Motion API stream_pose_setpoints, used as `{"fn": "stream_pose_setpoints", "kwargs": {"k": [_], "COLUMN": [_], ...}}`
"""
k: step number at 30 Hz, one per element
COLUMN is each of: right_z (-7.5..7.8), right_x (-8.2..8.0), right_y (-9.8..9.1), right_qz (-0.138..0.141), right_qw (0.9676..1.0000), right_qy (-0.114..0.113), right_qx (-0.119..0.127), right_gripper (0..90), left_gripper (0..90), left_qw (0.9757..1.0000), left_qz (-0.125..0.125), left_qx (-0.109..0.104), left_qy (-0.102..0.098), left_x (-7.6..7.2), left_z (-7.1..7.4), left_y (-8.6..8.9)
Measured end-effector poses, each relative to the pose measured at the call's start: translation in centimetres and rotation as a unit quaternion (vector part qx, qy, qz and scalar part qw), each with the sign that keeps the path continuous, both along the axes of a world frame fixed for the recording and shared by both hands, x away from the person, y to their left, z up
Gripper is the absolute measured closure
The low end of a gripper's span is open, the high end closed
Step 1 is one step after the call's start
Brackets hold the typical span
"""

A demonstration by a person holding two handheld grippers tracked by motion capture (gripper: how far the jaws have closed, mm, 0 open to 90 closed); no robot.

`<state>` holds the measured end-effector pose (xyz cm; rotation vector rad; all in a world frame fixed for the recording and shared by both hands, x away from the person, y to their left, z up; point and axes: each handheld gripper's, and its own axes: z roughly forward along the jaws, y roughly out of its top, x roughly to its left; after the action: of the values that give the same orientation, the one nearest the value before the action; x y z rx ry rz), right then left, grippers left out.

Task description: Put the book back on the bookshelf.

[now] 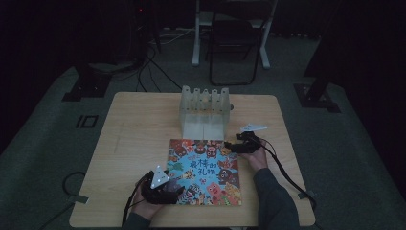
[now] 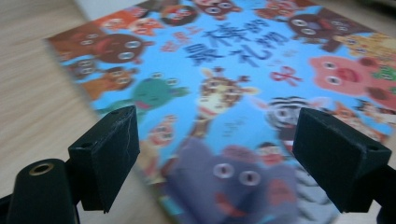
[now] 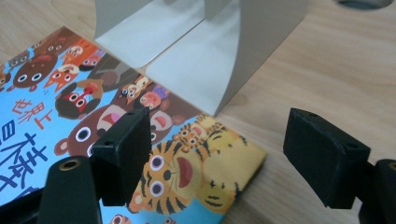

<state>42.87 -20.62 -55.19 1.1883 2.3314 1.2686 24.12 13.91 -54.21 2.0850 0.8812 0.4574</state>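
I see a picture book (image 1: 205,171) lying flat on the table (image 1: 134,143), just in front of a rack (image 1: 204,111). My left gripper (image 2: 215,154) and right gripper (image 3: 217,156) gape wide and empty over opposite corners; I should lower each to straddle an edge before closing.
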Motion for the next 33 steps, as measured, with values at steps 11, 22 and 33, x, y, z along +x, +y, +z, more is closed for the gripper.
{"fn": "stream_pose_setpoints", "kwargs": {"k": [11,22,33], "right_z": [-1.3,-1.3,0.2], "right_x": [0.7,0.4,0.1], "right_y": [0.1,-0.4,-0.9], "right_qz": [0.003,0.002,-0.001], "right_qw": [0.9996,0.9978,0.9951], "right_qy": [0.027,0.038,0.024], "right_qx": [0.012,0.055,0.095], "right_gripper": [22.6,22.0,22.8], "left_gripper": [14.7,13.0,6.2], "left_qw": [0.9991,0.9975,0.9964], "left_qz": [-0.039,-0.067,-0.080], "left_qx": [0.017,0.022,0.026], "left_qy": [0.005,0.009,-0.006], "left_x": [-1.1,-1.9,-2.7], "left_z": [-0.8,-1.1,-0.8], "left_y": [-2.4,-3.9,-5.0]}}
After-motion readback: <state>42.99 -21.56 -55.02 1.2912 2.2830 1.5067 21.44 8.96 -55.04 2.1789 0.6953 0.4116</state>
